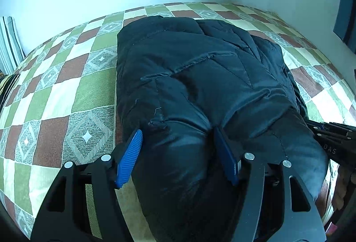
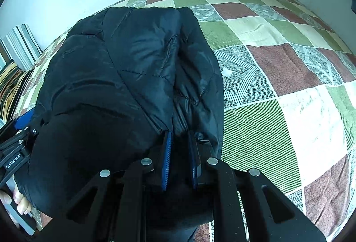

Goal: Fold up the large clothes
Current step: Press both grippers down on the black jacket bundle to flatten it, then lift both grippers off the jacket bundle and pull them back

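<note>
Two grippers on black puffer jacket, left gripper wide around padding, right gripper pinching fabric

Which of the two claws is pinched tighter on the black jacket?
The right claw: its blue pads sit close together on the jacket; the left claw gapes wider.

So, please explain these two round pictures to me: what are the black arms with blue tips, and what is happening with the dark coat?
Each picture comes from a camera on a hand-held gripper, looking along its two blue-padded fingers. A person holds one in each hand; there is no robot. The left gripper has a thick bulge of the black padded jacket between its widely spread pads. The right gripper is nearly shut, pinching a fold of the same jacket. The jacket lies bundled on a bed with a checkered cover. A striped pillow leans against the wall.
</note>
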Available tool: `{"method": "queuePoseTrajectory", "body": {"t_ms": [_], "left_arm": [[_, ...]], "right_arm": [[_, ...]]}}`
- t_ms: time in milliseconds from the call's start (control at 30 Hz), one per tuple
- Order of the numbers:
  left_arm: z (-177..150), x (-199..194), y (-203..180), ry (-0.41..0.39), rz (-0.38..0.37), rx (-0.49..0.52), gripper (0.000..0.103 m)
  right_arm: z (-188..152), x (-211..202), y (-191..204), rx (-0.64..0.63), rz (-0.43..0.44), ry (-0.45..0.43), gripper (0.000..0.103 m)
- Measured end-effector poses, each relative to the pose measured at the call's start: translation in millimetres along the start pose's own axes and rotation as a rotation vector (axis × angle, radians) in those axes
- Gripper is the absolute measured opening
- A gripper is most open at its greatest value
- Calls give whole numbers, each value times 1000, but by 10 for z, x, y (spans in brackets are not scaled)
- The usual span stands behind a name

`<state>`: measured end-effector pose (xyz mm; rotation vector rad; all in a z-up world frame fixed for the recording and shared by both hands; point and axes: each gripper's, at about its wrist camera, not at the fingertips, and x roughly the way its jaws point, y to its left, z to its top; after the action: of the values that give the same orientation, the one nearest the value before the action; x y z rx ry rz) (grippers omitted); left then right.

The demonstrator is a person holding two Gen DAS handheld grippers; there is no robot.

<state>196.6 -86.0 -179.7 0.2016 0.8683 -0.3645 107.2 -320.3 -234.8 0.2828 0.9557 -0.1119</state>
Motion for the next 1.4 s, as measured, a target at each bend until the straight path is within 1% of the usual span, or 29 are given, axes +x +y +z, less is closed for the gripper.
{"method": "queuePoseTrajectory", "body": {"t_ms": [267,367,500,567,633,667,733,767,933,1033,1100,1167,1267,1333,1400], "left_arm": [[-2,-50,15,-3,20,-55,67],[3,-70,49,5,18,-86,71],[-7,-123,78,3,30,-114,75],[-12,-155,77,-4,40,-111,77],[-17,-168,79,-4,46,-114,79],[-19,-176,82,-4,47,-119,81],[-24,-203,102,-4,47,-134,82],[-24,-222,108,-4,50,-138,83],[-39,-339,82,-18,66,-129,84],[-56,-442,51,-31,93,-121,87],[-65,-522,42,-38,95,-123,89],[-71,-642,27,-55,91,-124,89],[-59,-828,4,-96,107,-119,92],[-48,-947,5,-119,114,-124,92],[-35,-1073,14,-139,116,-140,93]], "right_arm": [[0,-75,19,18,-14,-26,16],[-3,-123,29,18,-22,-35,17],[-2,-188,31,22,-27,-49,22],[-4,-230,23,28,-32,-60,28],[-5,-269,9,26,-48,-71,38],[-9,-292,5,25,-56,-76,41],[-20,-344,-32,32,-91,-92,59],[-24,-369,-64,37,-91,-99,61],[-35,-488,-176,63,-77,-115,62],[-35,-597,-159,53,-88,-138,62],[-39,-685,-140,45,-91,-157,62],[-40,-787,-110,36,-95,-178,62],[-29,-971,-64,24,-97,-214,62],[-37,-1103,-28,20,-94,-240,69],[-38,-1215,12,9,-93,-265,70]]}}
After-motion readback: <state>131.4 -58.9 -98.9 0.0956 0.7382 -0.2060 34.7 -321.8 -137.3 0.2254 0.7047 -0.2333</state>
